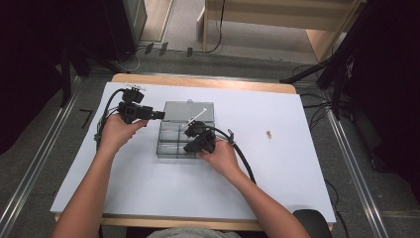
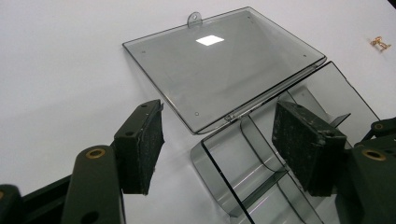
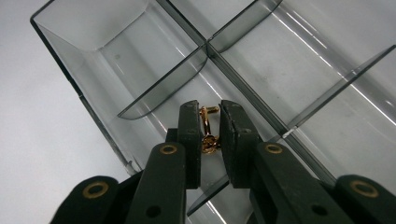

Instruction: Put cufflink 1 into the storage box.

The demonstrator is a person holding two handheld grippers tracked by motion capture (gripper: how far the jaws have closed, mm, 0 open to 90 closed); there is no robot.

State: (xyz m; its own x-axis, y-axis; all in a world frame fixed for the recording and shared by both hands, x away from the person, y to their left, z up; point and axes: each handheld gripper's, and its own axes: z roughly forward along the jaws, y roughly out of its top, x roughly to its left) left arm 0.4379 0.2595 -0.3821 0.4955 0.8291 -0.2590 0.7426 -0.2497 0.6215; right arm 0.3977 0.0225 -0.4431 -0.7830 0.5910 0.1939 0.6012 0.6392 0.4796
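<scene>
Right gripper view: the right gripper [image 3: 210, 140] is pinching a small gold-coloured clip [image 3: 208, 128] between its pads, held just above the compartments of a clear grey organiser box [image 3: 116, 56]. Whether the clip touches the box floor cannot be told.

High view: the right gripper [image 1: 194, 140] sits over the box [image 1: 171, 141], near the middle of the tabletop [image 1: 148, 188], towards the box's near right part. The left gripper [image 1: 157, 115] is level at the box's far left corner.

Left gripper view: the left gripper [image 2: 219, 149] has its jaws spread wide, with nothing between the pads; one pad stands over a compartment. The hinged lid [image 2: 219, 70] lies open flat on the tabletop beyond the box. A second gold-coloured clip [image 2: 380, 43] lies apart, towards the tabletop's right edge.
</scene>
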